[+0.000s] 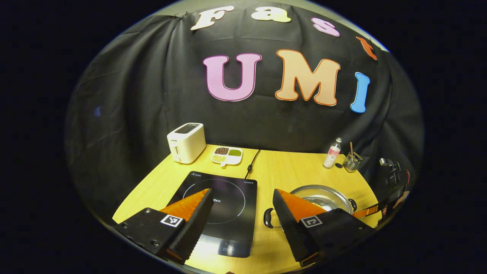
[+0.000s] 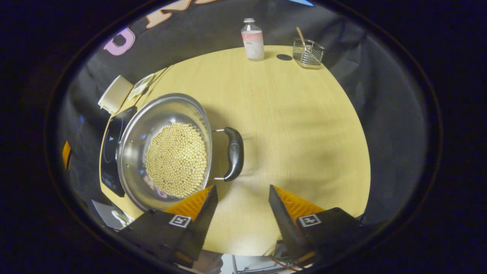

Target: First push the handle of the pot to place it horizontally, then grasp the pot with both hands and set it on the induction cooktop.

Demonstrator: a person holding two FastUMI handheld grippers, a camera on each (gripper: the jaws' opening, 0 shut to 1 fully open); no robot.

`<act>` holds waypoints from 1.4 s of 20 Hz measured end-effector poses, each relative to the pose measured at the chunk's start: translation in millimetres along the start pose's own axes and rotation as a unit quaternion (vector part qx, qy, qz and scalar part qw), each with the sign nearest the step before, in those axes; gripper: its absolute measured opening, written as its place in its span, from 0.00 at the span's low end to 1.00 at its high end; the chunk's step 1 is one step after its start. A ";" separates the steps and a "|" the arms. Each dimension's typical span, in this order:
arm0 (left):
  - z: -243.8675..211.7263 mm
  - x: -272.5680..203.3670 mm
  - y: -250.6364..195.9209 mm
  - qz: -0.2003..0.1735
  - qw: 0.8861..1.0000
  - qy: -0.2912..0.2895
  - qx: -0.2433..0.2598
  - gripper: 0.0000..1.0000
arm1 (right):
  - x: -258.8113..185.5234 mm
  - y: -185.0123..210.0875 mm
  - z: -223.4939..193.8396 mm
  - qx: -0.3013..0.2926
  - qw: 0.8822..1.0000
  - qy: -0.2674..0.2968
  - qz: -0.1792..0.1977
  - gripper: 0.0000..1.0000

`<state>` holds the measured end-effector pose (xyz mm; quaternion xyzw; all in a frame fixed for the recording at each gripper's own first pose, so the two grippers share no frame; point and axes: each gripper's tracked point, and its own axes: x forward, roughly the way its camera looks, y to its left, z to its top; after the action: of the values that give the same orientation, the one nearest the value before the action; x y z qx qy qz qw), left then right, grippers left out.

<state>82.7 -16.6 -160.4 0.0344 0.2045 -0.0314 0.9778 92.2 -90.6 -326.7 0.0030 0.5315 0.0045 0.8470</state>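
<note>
Left tongs (image 1: 241,198) apart, hiding part of pot (image 1: 323,196)

Pale wood bench (image 1: 277,167), rounded far edge. Black cloth wall (image 1: 133,99) hangs in folds behind and to both sides of it. Lighting dim; bench surface evenly lit, soft shadows.

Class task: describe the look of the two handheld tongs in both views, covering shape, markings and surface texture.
Left tongs and right tongs look alike: two wedge-shaped fingers tapering to points, ribbed on their inner faces, mounted on blocky bases. Each base carries a small square black-and-white coded marker.
</note>
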 end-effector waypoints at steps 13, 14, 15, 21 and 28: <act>-87.1 45.8 -64.8 -0.152 0.972 0.169 -0.060 0.96 | -22.5 7.7 47.7 0.056 0.995 -0.048 0.061 0.99; -92.2 49.6 -68.6 -0.158 0.969 0.180 -0.069 0.96 | -20.9 10.0 49.9 0.056 0.995 -0.048 0.063 0.99; -95.7 54.3 -70.1 -0.161 0.966 0.190 -0.076 0.95 | -19.2 11.8 51.2 0.057 0.995 -0.050 0.064 0.94; -119.1 84.5 -79.9 -0.161 0.952 0.245 -0.090 0.93 | 0.3 28.9 56.1 0.061 0.994 -0.044 0.075 0.94; -142.3 104.1 -81.9 -0.149 0.942 0.289 -0.079 0.92 | 28.4 33.5 51.4 0.041 0.997 -0.020 0.061 0.99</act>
<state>115.1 -91.7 -336.8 -0.0666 0.4833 -0.1494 0.8600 150.7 -56.8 -329.6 0.0700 0.5129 0.0348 0.8549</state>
